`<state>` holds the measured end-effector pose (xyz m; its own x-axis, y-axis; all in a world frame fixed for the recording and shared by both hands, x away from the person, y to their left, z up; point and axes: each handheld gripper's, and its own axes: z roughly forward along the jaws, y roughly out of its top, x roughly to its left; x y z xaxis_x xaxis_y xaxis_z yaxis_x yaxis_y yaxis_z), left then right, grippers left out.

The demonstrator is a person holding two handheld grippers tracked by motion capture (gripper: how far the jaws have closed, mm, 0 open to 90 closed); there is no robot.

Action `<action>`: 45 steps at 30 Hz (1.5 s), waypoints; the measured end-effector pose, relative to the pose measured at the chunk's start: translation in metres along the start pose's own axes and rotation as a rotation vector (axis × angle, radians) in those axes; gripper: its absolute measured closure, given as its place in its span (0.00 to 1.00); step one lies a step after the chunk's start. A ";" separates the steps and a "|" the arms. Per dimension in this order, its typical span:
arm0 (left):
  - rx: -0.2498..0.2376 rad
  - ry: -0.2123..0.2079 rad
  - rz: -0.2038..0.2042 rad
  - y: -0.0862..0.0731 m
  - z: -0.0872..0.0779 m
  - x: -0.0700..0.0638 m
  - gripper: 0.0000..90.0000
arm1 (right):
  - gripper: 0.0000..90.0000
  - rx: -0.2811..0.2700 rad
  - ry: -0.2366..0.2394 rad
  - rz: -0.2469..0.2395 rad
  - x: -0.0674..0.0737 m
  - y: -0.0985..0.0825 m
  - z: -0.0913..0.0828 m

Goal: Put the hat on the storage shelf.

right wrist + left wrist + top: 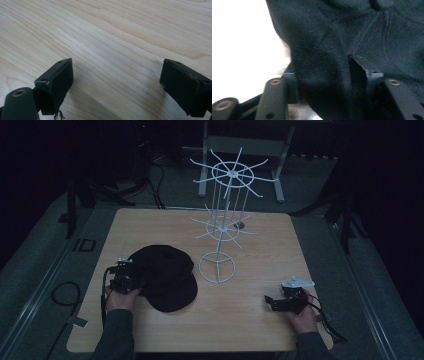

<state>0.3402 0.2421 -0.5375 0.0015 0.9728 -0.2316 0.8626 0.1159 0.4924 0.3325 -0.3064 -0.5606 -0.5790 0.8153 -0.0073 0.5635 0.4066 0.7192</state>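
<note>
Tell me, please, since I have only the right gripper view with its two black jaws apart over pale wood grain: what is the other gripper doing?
Observer: The left gripper is closed on a fold of the black fabric cap, at the cap's left edge.
Operator: Thank you; is anything else on the wooden table?
Observer: A white wire rack with spoke arms stands upright just right of the cap.
Operator: And where is my gripper?
Observer: The right gripper is low near the table's front right corner, pointing left, with nothing between its jaws.

The left hand-held gripper (131,281), at lower left of the high view, has its jaws clamped on cloth; the right hand-held gripper (270,302), lower right, is spread wide.
</note>
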 end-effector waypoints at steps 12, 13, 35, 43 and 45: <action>-0.039 -0.041 0.006 0.001 -0.007 0.014 0.85 | 0.13 0.000 0.000 0.000 0.000 0.000 0.000; -0.048 -0.048 0.010 0.001 -0.008 0.015 0.85 | 0.13 0.001 0.000 0.000 0.000 0.000 0.000; -0.263 -0.144 0.160 0.016 -0.068 0.024 0.85 | 0.13 0.001 0.000 0.000 0.000 0.000 0.000; -0.321 -0.169 0.184 0.022 -0.087 0.026 0.85 | 0.13 0.001 0.000 0.000 0.000 0.000 0.000; -0.336 -0.177 0.187 0.023 -0.092 0.027 0.85 | 0.13 0.001 0.000 0.000 0.000 0.000 0.000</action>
<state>0.3139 0.2892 -0.4553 0.2544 0.9373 -0.2382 0.6267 0.0278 0.7788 0.3325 -0.3064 -0.5605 -0.5789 0.8154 -0.0070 0.5640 0.4066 0.7187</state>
